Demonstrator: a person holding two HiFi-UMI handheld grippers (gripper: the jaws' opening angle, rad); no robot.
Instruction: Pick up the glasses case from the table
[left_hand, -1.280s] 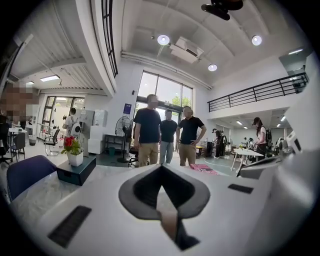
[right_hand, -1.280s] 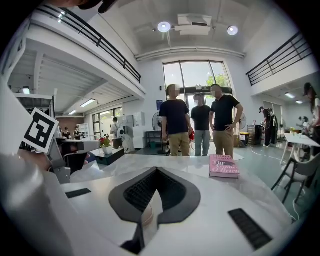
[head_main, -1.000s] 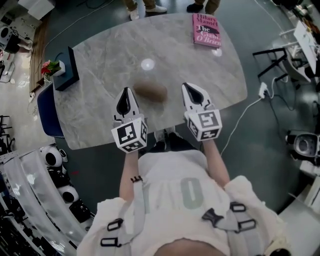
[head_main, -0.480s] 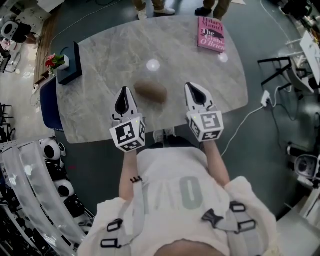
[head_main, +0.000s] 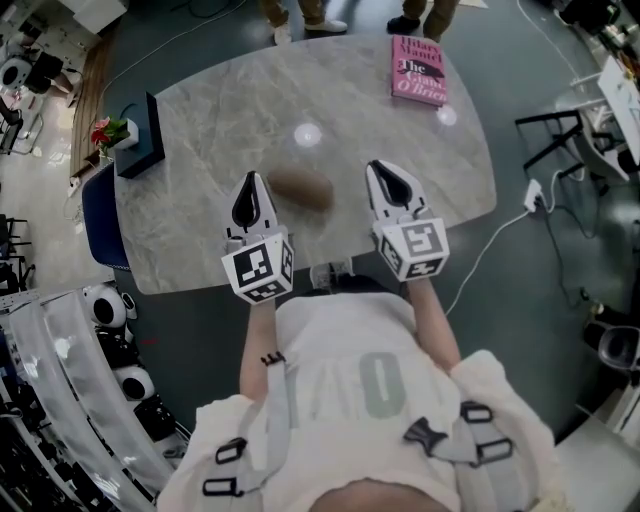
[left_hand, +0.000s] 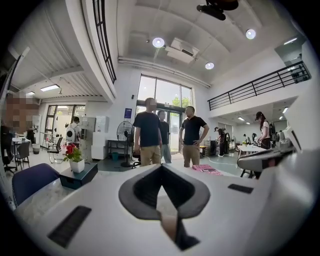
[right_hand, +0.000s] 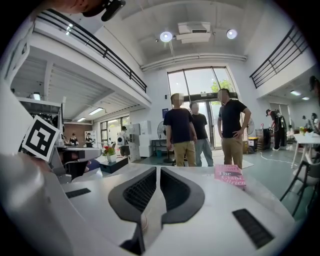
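The brown oval glasses case lies on the grey marble table, toward its near edge. It rests between my two grippers and touches neither. My left gripper hovers just left of the case, jaws together with nothing in them. My right gripper hovers to the case's right, a little farther off, also shut and empty. In the left gripper view the left gripper points across the table, and so does the right gripper in its own view. The case is hidden below the jaws in both gripper views.
A pink book lies at the table's far right corner. A dark box with a red flower pot stands at the far left edge. Several people stand beyond the far side. A blue chair is at the left, and a cable runs on the floor at the right.
Only the head view has shifted slightly. Both grippers and the glasses case have stayed where they were.
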